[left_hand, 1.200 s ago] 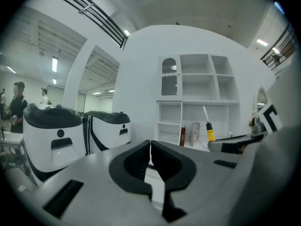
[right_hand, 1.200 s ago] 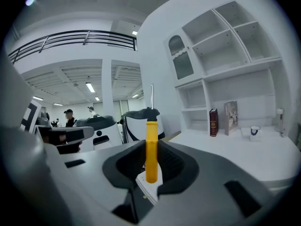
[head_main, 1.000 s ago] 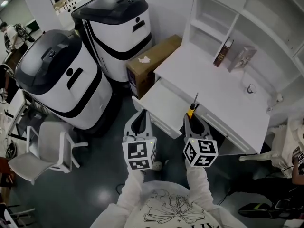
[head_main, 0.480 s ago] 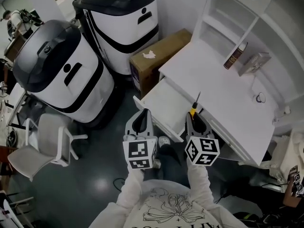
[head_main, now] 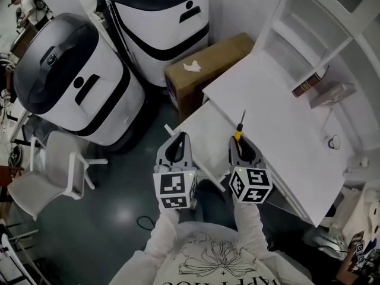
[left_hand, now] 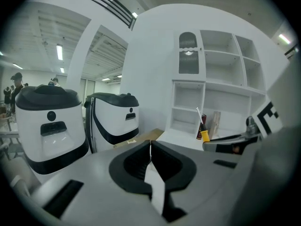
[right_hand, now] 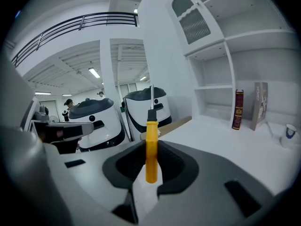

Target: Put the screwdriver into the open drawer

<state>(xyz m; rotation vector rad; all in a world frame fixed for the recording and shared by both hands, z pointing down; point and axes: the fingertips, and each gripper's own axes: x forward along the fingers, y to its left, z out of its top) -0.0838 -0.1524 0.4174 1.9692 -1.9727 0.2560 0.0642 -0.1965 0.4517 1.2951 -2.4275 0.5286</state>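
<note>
One screwdriver (right_hand: 151,145) clamped in the right gripper (head_main: 237,141), at the right side of the open drawer (head_main: 199,129).
Its yellow handle sits between the closed jaws, with the metal shaft pointing away toward the white desk (head_main: 279,123). The left gripper (left_hand: 149,147) is level beside it over the drawer's front, jaws pressed together with nothing between them. A cardboard box (head_main: 208,61) stands beside the desk. Two big white-and-black machines (head_main: 71,82) and a white chair (head_main: 47,177) stand further left.

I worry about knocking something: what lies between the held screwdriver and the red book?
Nothing but bare white desktop between screwdriver and book, seen in the head view and right gripper view.
</note>
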